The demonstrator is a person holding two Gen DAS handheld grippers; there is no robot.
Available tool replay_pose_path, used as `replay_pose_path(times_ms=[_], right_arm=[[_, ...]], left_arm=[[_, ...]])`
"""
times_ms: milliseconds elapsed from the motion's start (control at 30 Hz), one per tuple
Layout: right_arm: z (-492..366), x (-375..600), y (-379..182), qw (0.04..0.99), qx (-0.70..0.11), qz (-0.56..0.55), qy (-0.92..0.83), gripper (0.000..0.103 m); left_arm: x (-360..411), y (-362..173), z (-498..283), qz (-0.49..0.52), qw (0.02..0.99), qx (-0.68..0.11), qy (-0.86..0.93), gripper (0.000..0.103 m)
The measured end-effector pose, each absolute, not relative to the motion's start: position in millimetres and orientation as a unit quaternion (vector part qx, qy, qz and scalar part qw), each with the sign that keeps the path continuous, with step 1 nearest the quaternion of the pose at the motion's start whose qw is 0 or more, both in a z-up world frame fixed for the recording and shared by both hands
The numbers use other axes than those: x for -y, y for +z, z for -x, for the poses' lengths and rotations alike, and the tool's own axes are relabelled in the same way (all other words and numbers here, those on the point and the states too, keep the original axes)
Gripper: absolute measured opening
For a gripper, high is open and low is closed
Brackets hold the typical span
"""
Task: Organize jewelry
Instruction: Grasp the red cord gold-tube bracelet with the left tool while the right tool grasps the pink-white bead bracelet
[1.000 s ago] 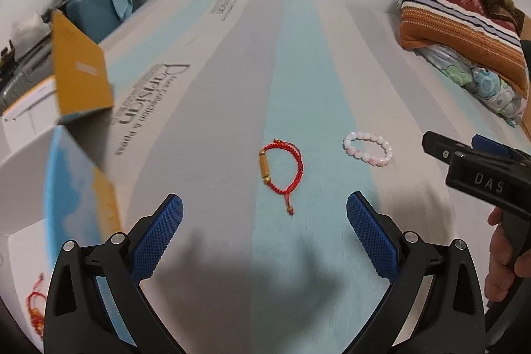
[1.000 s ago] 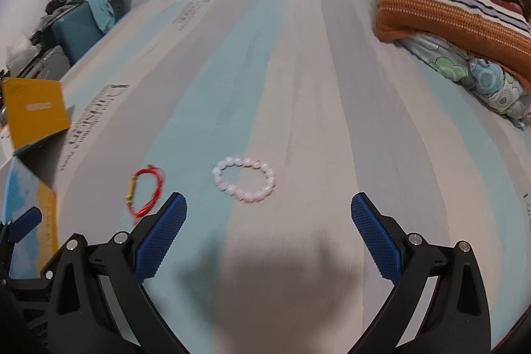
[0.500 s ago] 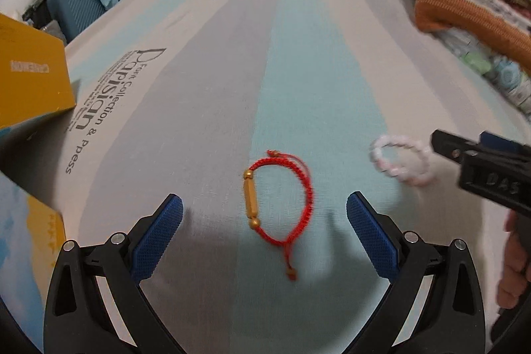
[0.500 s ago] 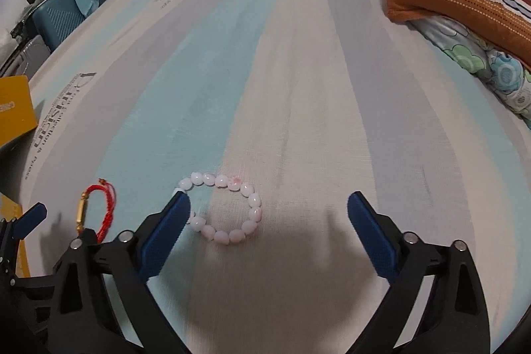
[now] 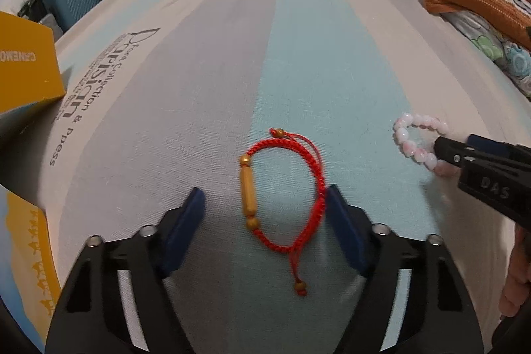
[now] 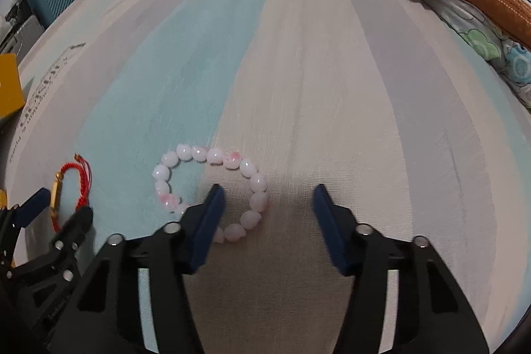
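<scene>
Pickup step: left gripper (image 5: 264,214) jaws closing w/ red cord bracelet (image 5: 282,188) between, not yet clamped; right gripper (image 6: 267,214) closing astride pink bead bracelet (image 6: 212,188) edge, both flat on bedsheet (image 6: 332,88). Next: finish pinch, lift.

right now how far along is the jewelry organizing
Early. Nothing looks put away: the red bracelet and the pink bead bracelet both lie flat on the striped sheet. In hand: the left gripper is closing around the red one, the right gripper over the bead ring's near side. Lifting and storing both remain.
</scene>
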State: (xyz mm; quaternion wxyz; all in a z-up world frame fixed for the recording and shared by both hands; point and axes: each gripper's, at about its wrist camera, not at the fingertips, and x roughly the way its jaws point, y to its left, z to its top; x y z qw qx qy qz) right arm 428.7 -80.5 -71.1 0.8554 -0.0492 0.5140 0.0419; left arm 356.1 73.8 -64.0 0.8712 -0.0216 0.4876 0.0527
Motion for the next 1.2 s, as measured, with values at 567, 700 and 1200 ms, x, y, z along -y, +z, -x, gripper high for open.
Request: replay_pose_path(times_ms=[567,700,1200], right_arm=[[-421.5,73.5,-68.1,0.859,-0.506,0.060,0.045,0.009],[-417.1,71.7,-60.9,0.862,-0.501,0.054,0.054,0.009],[-378.4,62.6,-14.1,0.885,-0.456,0.052,0.079,0.009]], left_arm=[[-71.7,-53.9,-347.1,0.017,0.875,-0.482,0.033,0.008],[-69.1,-39.3,-340.3,0.020,0.880,-0.474,0.028,0.008],[-69.9,-5.0,-314.5,0.025,0.885,-0.463,0.037,0.008]])
